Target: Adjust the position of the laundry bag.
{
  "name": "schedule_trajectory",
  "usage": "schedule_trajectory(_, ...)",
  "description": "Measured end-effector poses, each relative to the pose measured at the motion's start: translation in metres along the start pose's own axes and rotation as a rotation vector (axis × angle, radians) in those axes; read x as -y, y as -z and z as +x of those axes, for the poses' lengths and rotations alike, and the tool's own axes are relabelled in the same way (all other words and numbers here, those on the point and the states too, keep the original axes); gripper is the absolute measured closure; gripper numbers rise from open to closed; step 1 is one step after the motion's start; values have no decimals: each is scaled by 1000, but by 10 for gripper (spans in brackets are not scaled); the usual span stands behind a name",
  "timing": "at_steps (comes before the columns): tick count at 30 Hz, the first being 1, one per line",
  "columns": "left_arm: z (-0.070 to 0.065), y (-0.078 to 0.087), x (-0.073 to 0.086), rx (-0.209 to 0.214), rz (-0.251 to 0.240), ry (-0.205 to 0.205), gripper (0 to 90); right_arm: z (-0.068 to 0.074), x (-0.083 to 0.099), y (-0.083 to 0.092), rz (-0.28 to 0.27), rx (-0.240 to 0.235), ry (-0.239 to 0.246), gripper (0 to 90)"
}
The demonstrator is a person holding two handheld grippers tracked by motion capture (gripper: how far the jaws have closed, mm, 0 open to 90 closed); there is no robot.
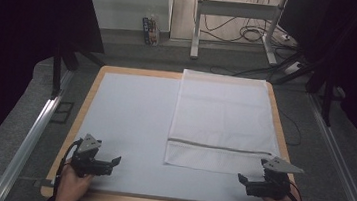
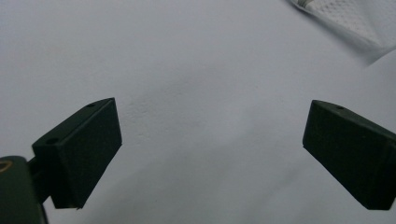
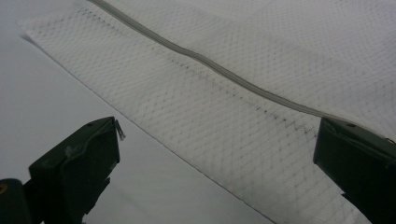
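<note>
Fingers of both grippers stand wide with nothing between them. Left gripper hovers over the bare white bench, well apart from the white mesh laundry bag with its grey zipper — right gripper sits just beside the bag's near right corner, its fingers pointing over the bag's mesh edge.

A wood-edged table with a pale top stands on grey carpet. At twelve o'clock a white wall; at one o'clock a metal desk frame over tangled cables. Dark curtains hang at nine and three o'clock. Dim light.
</note>
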State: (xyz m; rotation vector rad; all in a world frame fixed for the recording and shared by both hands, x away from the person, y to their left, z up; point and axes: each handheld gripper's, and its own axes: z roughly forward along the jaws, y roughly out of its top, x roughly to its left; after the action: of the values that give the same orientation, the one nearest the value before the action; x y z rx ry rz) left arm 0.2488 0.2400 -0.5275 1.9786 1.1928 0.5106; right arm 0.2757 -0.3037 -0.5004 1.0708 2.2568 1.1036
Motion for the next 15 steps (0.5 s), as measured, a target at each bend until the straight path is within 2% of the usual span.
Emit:
schedule_trajectory(4,-5,-2,-3,-23,32,-31,35,0,0,-1,2,-8,9,11)
schedule_trajectory(6,-7,-3,-3,-21,53,-40,25,1,0,-1,1,-10,17,11)
schedule_trajectory(9,-7,-6,-3,-5,68,-32,15,2,0,-2,8,-13,19,10)
schedule_trajectory(15,-5,-7,-2,-5,72,-20,2,-1,0,-3,15,-17,5,10)
